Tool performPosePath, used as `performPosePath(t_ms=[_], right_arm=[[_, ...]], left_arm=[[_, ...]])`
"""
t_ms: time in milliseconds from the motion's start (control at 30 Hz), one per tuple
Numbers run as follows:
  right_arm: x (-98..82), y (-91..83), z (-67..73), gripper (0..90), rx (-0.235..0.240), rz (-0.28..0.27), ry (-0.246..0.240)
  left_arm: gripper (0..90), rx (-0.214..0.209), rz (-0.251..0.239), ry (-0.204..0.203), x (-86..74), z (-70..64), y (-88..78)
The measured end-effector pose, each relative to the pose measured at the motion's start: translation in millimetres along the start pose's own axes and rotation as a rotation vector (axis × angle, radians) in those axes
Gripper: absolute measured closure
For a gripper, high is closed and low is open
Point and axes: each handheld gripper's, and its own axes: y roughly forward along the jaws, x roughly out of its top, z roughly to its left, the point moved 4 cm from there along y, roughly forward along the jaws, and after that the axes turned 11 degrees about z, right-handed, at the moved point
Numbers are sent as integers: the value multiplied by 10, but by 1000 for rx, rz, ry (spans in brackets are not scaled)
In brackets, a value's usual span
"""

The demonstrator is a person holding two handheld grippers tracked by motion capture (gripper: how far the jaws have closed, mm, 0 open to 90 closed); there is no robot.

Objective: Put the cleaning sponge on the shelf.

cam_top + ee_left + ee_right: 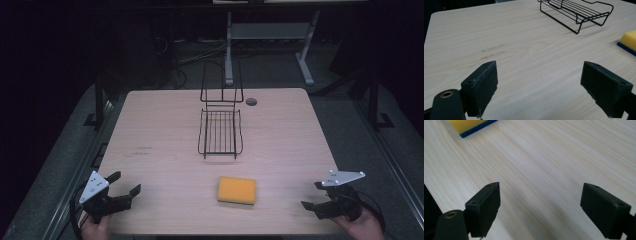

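Observation:
A yellow sponge with a blue underside lies flat on the pale wooden table, near the front and a little right of centre. A black wire rack stands behind it at mid-table, its tall back frame at the far side. My left gripper rests at the front left corner, open, nothing between its jaws. My right gripper sits at the front right corner, also open and holding nothing. The left gripper view has the sponge at its right edge and the rack at the top. The right gripper view has the sponge at top left.
A round cable hole sits in the table's far edge right of the rack. Faint dark scuff marks show on the left of the tabletop. Beyond the table are a grey desk frame and dark floor.

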Motion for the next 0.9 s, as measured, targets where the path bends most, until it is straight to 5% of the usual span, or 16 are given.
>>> performPosePath(t_ms=[900], right_arm=[[354,15,163,159,34,32,-129]], left_arm=[[135,-3,-5,5,-3,-8,-22]])
